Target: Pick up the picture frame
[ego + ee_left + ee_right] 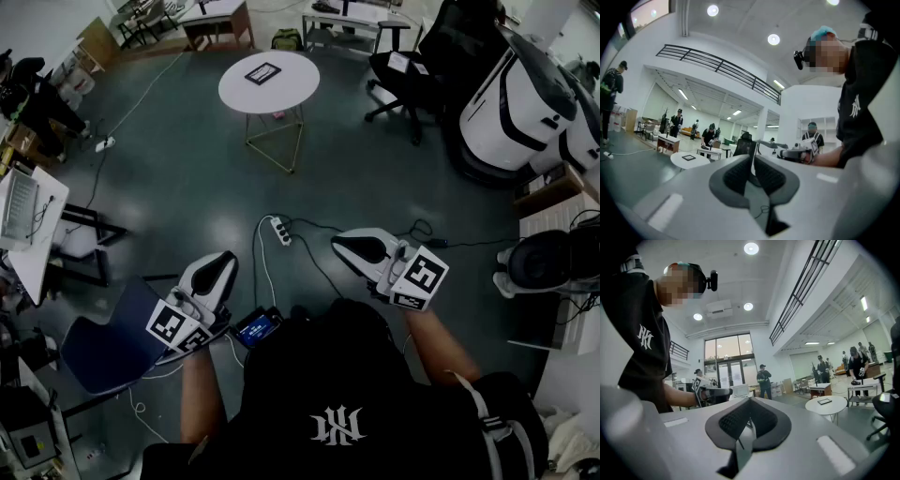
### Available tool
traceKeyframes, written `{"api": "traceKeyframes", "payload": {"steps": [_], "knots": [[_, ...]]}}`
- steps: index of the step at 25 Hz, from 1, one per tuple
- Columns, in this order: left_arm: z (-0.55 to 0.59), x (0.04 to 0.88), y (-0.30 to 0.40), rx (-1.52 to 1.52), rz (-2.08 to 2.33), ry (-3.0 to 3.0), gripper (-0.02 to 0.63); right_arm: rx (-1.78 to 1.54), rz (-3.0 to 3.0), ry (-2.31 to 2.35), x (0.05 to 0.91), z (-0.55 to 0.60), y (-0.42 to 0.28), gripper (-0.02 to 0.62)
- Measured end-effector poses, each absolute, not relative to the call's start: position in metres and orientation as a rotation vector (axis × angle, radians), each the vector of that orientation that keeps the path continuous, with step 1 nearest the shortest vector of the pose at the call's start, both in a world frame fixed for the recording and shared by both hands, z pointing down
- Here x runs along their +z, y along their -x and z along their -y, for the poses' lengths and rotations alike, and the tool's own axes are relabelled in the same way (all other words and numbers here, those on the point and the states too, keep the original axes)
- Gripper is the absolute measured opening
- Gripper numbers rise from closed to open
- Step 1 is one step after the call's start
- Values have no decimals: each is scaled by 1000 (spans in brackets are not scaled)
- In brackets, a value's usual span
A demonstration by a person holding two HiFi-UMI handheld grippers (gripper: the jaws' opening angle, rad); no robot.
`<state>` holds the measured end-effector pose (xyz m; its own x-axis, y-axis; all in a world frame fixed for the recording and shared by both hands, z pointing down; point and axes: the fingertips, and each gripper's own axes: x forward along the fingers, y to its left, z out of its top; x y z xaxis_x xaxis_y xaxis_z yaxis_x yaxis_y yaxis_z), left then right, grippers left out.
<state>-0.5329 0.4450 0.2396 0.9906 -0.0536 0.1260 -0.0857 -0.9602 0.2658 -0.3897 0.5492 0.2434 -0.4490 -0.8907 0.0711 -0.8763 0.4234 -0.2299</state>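
Note:
A dark picture frame lies flat on a round white table far ahead of me. It shows small in the left gripper view and in the right gripper view. My left gripper is held low at the left with its jaws shut and nothing between them. My right gripper is held level at the right, also shut and empty. Both are well short of the table, over the grey floor.
A power strip and cables lie on the floor between me and the table. A black office chair stands right of the table, and a blue chair is at my left. Desks line the left edge. Several people stand far back.

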Motion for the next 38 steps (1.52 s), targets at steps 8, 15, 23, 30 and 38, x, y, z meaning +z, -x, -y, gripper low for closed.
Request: {"api": "traceKeyframes", "payload": {"steps": [8,15,23,30,38], "knots": [[-447,230,508,84,57,-2942,3,-288,-2724,1512,257,-546,394,-6],[-496,227,471,111,19,-2961,3,-279,-2760,1455,257,-585,366,-6],[-521,234,461,113,55,-2972,3,-232,-2747,1413,265,-606,357,-6],[-528,245,470,137,138,-2957,3,-248,-2729,1475,264,-608,351,0],[-531,248,458,163,158,-2962,3,-221,-2681,1451,262,-616,336,0]]}}
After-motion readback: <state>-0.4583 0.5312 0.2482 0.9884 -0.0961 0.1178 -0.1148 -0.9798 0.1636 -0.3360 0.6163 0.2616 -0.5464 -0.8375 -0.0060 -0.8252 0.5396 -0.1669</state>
